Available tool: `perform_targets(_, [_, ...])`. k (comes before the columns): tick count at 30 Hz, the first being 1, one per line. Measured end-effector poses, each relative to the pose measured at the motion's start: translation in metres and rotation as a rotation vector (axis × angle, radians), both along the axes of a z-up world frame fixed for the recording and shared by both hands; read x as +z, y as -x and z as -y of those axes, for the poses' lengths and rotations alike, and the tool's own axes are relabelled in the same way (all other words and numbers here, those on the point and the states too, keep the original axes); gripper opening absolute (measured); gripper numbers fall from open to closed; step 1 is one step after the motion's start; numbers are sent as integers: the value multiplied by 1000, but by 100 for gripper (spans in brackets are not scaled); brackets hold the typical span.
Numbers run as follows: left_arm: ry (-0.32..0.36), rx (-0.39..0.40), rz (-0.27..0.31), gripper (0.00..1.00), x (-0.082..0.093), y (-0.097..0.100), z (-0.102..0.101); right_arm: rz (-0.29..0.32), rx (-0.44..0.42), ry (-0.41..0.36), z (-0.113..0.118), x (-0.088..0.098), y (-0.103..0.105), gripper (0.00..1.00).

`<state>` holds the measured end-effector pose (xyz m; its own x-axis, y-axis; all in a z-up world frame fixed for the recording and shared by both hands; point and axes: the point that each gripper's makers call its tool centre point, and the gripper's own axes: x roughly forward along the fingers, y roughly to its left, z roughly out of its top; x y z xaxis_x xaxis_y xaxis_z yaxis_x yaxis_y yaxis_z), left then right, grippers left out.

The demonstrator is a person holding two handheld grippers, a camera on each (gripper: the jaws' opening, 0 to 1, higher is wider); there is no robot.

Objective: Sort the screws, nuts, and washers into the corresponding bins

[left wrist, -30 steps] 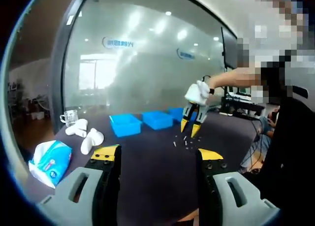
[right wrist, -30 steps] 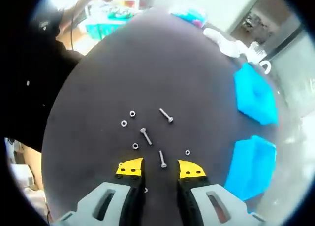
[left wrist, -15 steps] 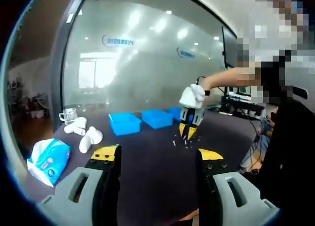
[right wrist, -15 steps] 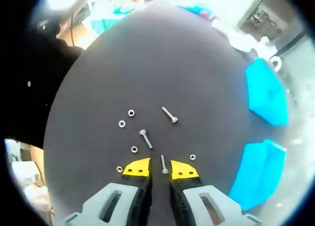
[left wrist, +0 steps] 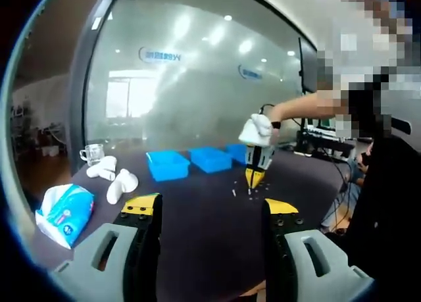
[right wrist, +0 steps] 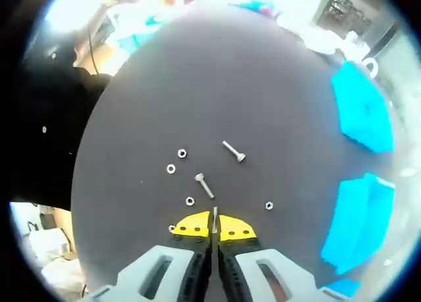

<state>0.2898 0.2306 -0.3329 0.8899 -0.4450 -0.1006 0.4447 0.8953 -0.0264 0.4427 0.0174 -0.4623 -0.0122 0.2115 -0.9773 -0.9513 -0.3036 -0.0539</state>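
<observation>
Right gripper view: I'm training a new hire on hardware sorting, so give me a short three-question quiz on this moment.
1. True or false: the right gripper is shut on a screw.
2. How many screws lie loose on the table in the right gripper view? A) two B) five C) none
3. Fill in: the bins are coloured ____.

Key: 1 true, the yellow tips pinch one screw. 2 A, one screw farther out and another screw nearer the tips, with small nuts around them. 3 blue.
</observation>
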Motion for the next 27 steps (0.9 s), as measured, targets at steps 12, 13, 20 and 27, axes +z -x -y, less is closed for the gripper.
perform_targets(12, [11, -12, 24, 60, 7, -7, 3, -24, -160, -278, 4, 44, 8, 0])
perform_targets(13, [12, -16, 27, 60, 8, -9, 4, -30, -186, -322, 5, 51, 9, 0])
perform_targets(20, [19, -47, 54, 60, 18, -17, 15, 18, -340, -584, 27, 82, 9, 0])
perform_targets(27, [14, -71, 67, 60, 22, -21, 21, 146, -544, -798, 71, 94, 8, 0])
